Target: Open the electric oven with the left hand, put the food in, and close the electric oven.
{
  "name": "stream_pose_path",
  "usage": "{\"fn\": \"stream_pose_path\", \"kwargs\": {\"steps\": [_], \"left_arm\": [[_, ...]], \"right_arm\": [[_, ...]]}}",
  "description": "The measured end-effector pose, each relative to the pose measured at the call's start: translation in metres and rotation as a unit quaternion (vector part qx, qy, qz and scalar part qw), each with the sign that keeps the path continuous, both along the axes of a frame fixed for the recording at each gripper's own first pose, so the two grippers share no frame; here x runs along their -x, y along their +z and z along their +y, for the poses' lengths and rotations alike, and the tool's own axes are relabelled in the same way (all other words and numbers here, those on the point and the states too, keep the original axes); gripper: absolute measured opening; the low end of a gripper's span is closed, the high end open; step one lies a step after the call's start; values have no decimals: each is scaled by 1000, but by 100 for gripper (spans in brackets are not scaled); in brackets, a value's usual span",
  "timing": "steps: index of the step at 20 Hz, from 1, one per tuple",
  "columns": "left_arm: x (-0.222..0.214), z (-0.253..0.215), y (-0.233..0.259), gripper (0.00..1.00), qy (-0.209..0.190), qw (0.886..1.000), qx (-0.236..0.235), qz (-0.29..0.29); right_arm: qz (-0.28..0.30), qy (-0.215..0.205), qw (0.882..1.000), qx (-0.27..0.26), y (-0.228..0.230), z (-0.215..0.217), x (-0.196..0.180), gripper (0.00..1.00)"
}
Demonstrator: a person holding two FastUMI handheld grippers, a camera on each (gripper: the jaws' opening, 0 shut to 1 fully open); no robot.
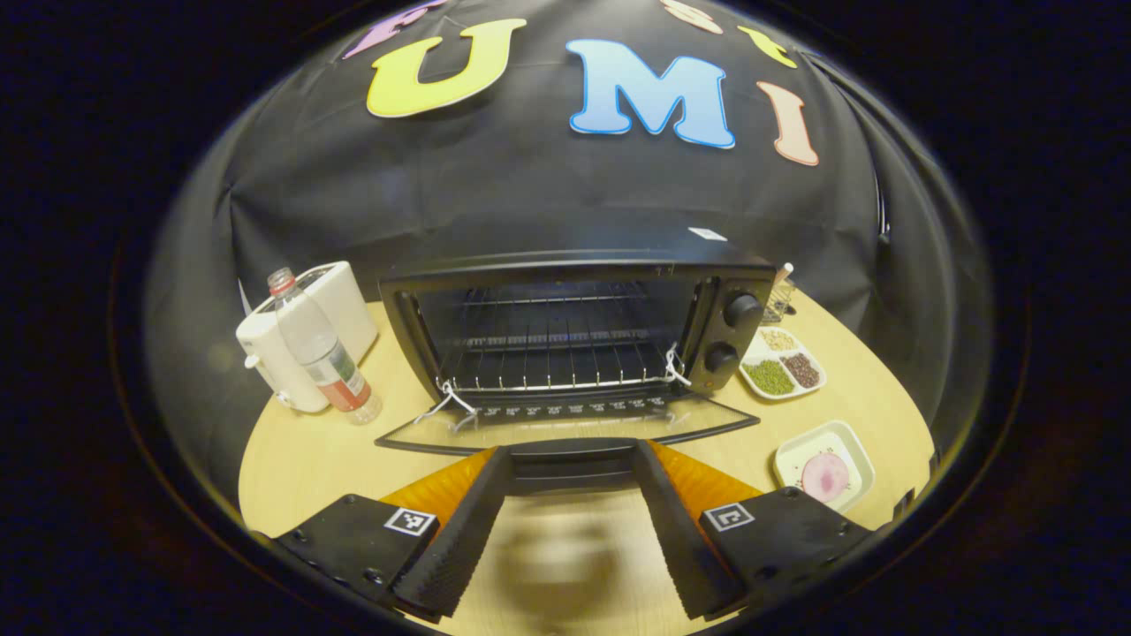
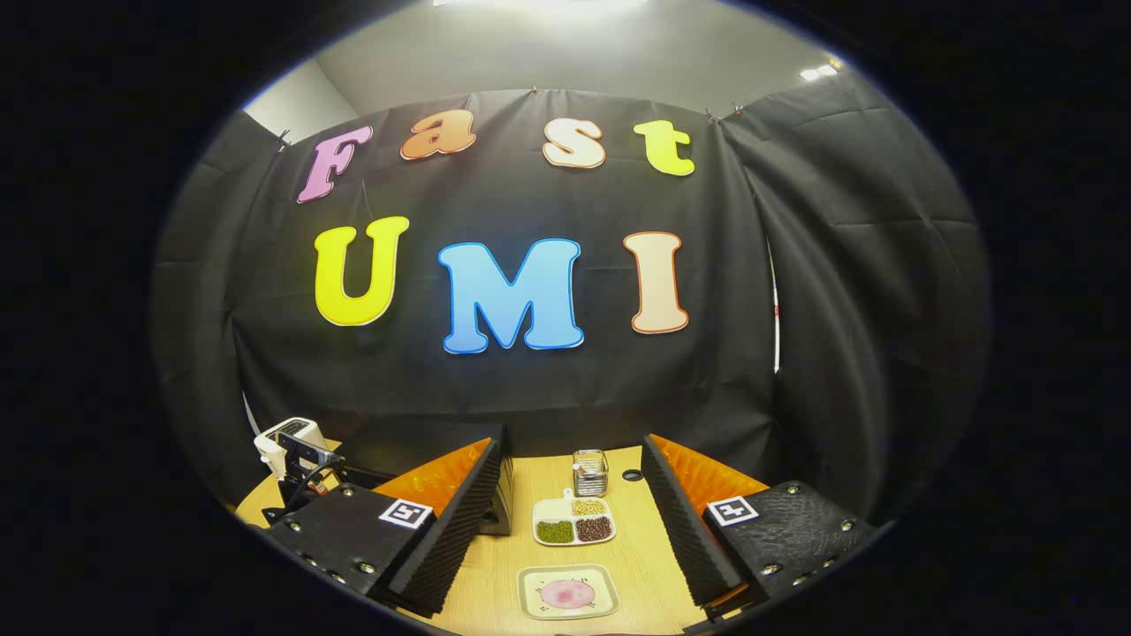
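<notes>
Jaws wide apart on both sides, nothing held. My left gripper (image 1: pixel 573 495) hangs just behind the handle on the dropped door (image 1: pixel 565 424), jaws either side of the bar, not pressing it. So the electric oven (image 1: pixel 583 331) gapes towards me, long axis running side to side across the worktop (image 1: pixel 300 459), rack bare and waiting. My right gripper (image 2: pixel 570 539) hovers above the small tray (image 2: pixel 568 593), lined up, I reckon, for the pick. On it lies the food (image 2: pixel 566 594), a pink round slice, flat, just right of the oven.
</notes>
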State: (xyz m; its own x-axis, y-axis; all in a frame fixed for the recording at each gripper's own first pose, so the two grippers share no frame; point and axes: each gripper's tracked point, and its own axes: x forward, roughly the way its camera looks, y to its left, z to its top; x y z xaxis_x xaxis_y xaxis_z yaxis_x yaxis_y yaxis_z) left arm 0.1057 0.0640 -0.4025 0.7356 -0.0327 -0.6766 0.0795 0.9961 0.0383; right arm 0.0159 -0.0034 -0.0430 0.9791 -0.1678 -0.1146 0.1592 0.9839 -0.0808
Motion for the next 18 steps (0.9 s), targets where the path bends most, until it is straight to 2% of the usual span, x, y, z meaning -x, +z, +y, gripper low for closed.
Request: {"fn": "stream_pose_path", "kwargs": {"steps": [1,7,9,10,11,12,15,17,18], "left_arm": [[4,0,-4,94,-1,1000,1,4],[24,2,-34,95,-9,999,-5,35],[23,2,-29,95,-10,1000,-3,29],[22,2,-25,92,-11,1000,-3,22],[21,3,-21,94,-13,1000,-5,20],[20,2,-17,92,-13,1000,-4,16],[12,-1,27,98,-11,999,13,-29],[7,-2,71,92,-12,997,21,-73],[4,-3,95,94,-11,995,28,-96]], "right_arm": [[2,0,1000,1,0,0,2,97],[16,3,1000,2,-8,0,5,97],[19,3,1000,2,-9,0,7,97],[22,3,1000,1,-12,-2,7,97],[26,3,1000,-4,-14,-2,7,97],[30,5,1000,-7,-17,-2,7,97],[57,14,998,-8,-31,-9,4,97],[83,24,996,-12,-44,-16,1,97],[98,32,994,-22,-54,-17,-1,97]]}}
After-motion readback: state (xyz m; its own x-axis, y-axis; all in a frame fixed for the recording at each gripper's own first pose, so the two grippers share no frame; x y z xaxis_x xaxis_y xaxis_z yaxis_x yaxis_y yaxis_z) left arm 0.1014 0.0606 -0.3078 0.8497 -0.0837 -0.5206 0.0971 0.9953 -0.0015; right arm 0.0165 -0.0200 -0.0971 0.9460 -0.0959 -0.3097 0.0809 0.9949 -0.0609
